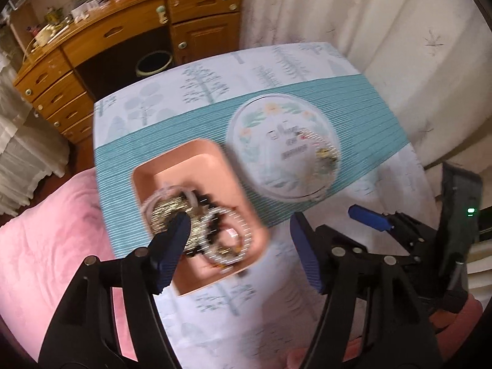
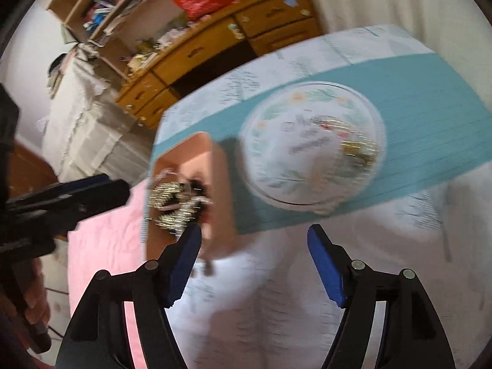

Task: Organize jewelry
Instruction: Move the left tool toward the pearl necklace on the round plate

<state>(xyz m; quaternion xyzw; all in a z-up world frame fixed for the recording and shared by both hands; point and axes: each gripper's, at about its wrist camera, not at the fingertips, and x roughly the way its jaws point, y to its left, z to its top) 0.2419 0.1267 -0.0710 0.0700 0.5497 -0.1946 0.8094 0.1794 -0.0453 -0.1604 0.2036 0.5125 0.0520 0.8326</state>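
A pink tray [image 1: 190,166] on the table holds a tangled pile of jewelry [image 1: 172,212]: gold chains, dark beads and white bangles. Right of it lies a round floral plate [image 1: 270,129] with a small gold piece [image 1: 326,156] near its right rim. My left gripper [image 1: 239,220] is open above the tray's near right corner, its left finger [image 1: 175,240] in front of the pile. My right gripper [image 2: 254,230] is open over the tablecloth just before the tray [image 2: 215,169] and plate [image 2: 276,166]. Nothing is between either pair of fingers. Both views are blurred.
The table [image 1: 353,107] has a teal striped mat and tree-print cloth. A pink blanket [image 1: 46,246] lies to its left. A wooden desk with drawers [image 1: 92,46] and a bin [image 1: 153,61] stand behind. Curtains [image 1: 369,15] hang at the back right.
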